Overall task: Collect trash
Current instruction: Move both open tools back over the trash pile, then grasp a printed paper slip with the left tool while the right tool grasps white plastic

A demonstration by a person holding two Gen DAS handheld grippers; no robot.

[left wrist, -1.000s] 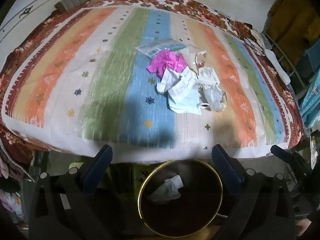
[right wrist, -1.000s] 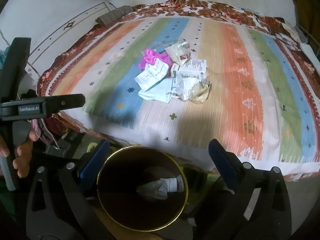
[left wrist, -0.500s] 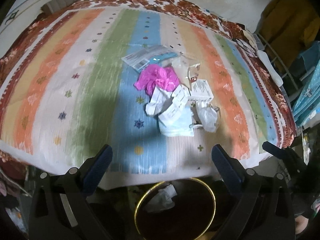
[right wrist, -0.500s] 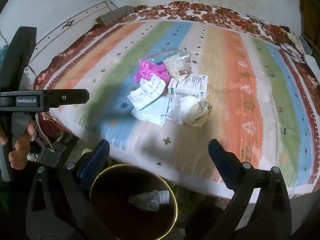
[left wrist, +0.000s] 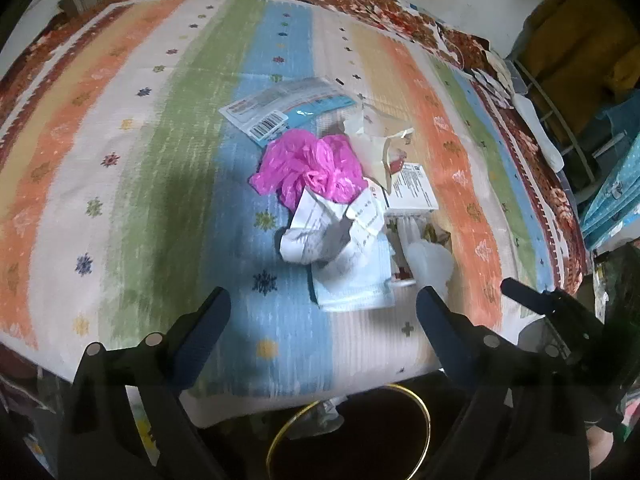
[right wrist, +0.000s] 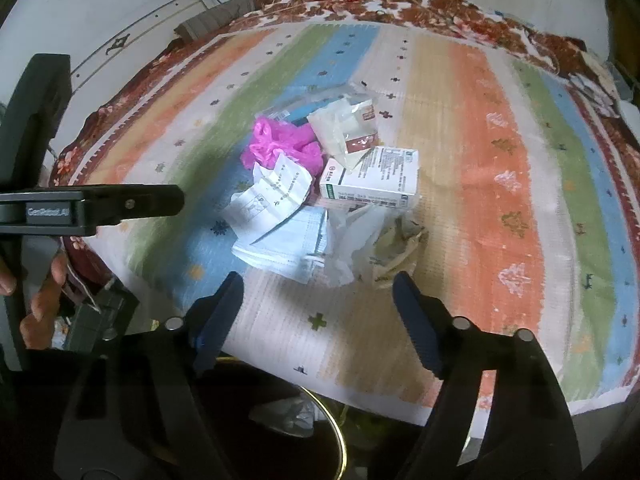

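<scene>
Reaching for trash pile point(left wrist: 340, 208) mid-bedspread point(left wrist: 140, 140); bin point(left wrist: 348, 432) below the near edge. Left gripper point(left wrist: 322, 312): jaws closing, nothing between. Right gripper point(right wrist: 318, 294): jaws closing, empty. Advice: take one loose item each, pinch crumpled paper point(right wrist: 276, 188) low.

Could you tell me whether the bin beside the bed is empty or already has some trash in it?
Not empty: crumpled white paper lies inside the gold-rimmed bin, seen below the bed's edge. How full it is cannot be told.
</scene>
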